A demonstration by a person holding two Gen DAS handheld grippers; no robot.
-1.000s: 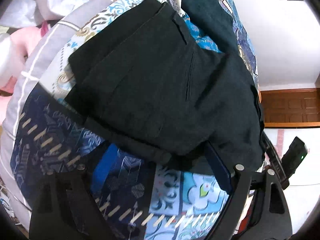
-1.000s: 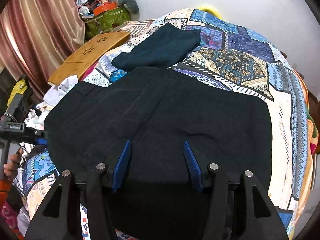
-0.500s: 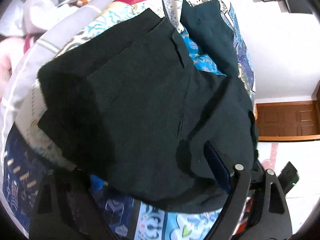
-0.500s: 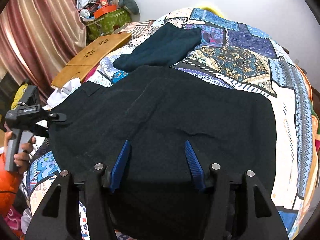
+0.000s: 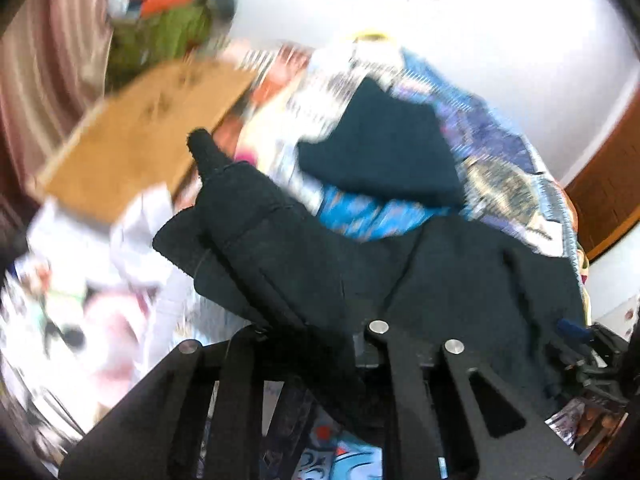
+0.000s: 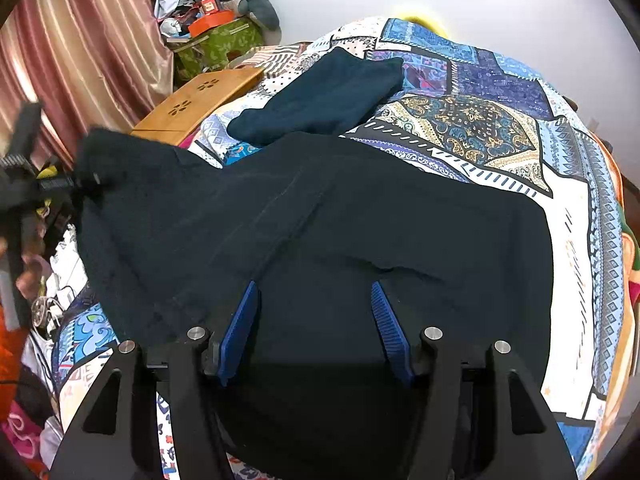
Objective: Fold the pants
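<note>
A: Fingers (image 6: pixel 244 320) on the right gripper (image 6: pixel 316 320) stand apart over the pants (image 6: pixel 360 240) on the bed (image 6: pixel 560 220); why?

B: Likely pinning them while the left gripper (image 5: pixel 312 344), just closed, clamps the lifted edge to fold it over

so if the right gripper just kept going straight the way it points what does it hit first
Most likely the dark pants: the right gripper is open, with the fabric directly ahead of its blue pads.

Two tools (image 6: pixel 316 320) (image 5: pixel 316 344), two dark garments (image 6: pixel 320 220) (image 6: pixel 320 100), one wooden board (image 6: pixel 196 106), perhaps one quilt (image 6: pixel 580 240).
</note>
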